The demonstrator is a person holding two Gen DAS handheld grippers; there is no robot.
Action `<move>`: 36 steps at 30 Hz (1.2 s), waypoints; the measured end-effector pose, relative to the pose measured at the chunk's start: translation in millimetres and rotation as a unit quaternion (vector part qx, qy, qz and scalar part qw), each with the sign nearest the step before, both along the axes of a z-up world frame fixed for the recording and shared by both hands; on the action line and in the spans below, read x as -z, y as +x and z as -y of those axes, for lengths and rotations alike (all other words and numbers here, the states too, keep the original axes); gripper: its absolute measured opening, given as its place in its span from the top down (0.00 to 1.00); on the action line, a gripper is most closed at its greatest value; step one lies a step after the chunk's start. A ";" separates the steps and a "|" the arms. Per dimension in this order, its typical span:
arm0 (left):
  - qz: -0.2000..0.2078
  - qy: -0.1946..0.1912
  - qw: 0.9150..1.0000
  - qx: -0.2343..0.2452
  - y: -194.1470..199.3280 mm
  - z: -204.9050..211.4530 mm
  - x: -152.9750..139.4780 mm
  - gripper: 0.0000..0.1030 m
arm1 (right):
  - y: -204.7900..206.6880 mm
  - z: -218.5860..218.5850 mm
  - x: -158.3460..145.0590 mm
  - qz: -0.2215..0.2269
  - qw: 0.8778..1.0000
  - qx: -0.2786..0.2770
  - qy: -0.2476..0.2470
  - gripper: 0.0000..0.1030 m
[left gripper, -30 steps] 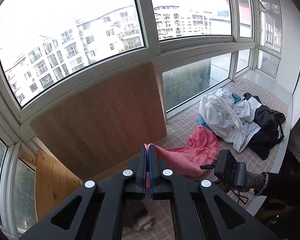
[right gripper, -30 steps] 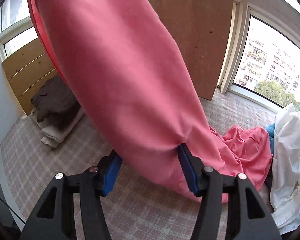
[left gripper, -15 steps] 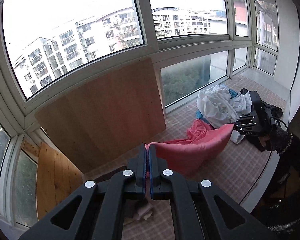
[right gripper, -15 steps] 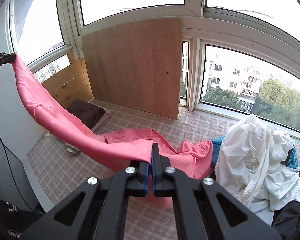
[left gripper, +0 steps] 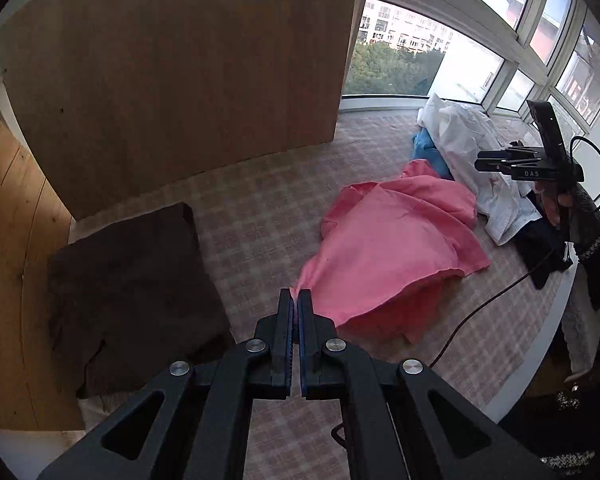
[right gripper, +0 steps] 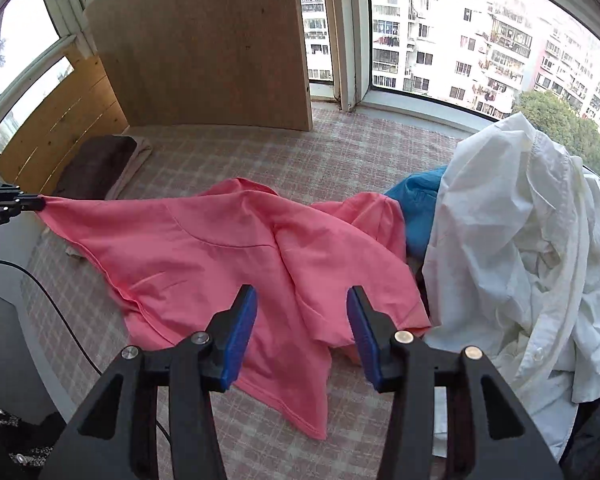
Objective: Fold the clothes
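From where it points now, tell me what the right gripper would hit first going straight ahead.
Most likely the pink shirt: the right gripper has its jaws opening with nothing between them, and the shirt lies spread right ahead of its tips. Depth is unclear, so how soon is hard to say.

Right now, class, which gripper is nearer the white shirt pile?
Right. The right gripper hovers beside the white shirt pile; the left gripper pinches the pink garment's far corner.
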State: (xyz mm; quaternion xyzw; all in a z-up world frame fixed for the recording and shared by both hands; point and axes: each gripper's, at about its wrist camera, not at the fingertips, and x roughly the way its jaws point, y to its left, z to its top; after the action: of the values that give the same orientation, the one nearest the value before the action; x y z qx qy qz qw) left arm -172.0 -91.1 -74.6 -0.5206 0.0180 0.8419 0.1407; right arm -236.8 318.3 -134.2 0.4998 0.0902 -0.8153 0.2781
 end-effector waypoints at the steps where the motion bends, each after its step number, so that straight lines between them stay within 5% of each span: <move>1: 0.014 -0.002 1.000 -0.003 1.1 2.3 16.4 0.99 | 9.5 -6.1 16.9 0.014 1.000 0.005 0.017 0.55; 6: 0.058 0.011 0.998 -0.006 10.5 9.0 60.5 0.99 | 37.5 -31.4 87.8 0.082 0.994 0.040 0.055 0.55; 11: 0.070 0.015 0.997 -0.006 16.2 12.3 68.7 0.99 | 37.6 -17.1 102.6 0.070 0.995 0.023 0.067 0.56; 13: 0.068 0.019 0.997 -0.008 15.6 13.3 67.6 0.99 | 39.1 -12.7 98.0 0.074 0.995 0.016 0.065 0.97; 16: 0.051 0.038 0.998 -0.009 20.4 14.7 59.0 0.99 | 57.0 -18.1 59.2 0.045 0.998 0.014 0.043 0.98; 21: 0.001 0.072 0.997 -0.015 65.6 23.1 13.8 0.99 | 124.1 -64.0 -61.9 -0.023 0.997 0.051 -0.048 0.98; 25: -0.031 0.087 0.996 -0.017 124.7 28.3 -23.2 0.99 | 180.9 -96.2 -122.1 -0.052 0.992 0.097 -0.066 0.98; 30: -0.004 0.134 0.991 -0.020 169.2 26.5 -26.2 0.99 | 181.8 -116.4 -112.1 -0.028 0.987 0.145 -0.065 0.98; 34: 0.019 0.155 0.988 -0.010 131.8 16.4 6.6 0.99 | 113.6 -109.5 -69.7 -0.001 0.987 0.151 -0.055 0.98; 36: 0.026 0.159 0.987 -0.010 93.5 10.3 17.6 0.99 | 65.3 -97.6 -87.2 -0.019 0.987 0.154 -0.051 0.98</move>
State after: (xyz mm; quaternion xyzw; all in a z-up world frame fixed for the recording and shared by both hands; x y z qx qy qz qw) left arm -78.6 -101.4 -92.2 -0.5137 -0.1256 0.8214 0.2136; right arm -171.6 415.9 -47.0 0.4775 -0.0246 -0.8610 0.1733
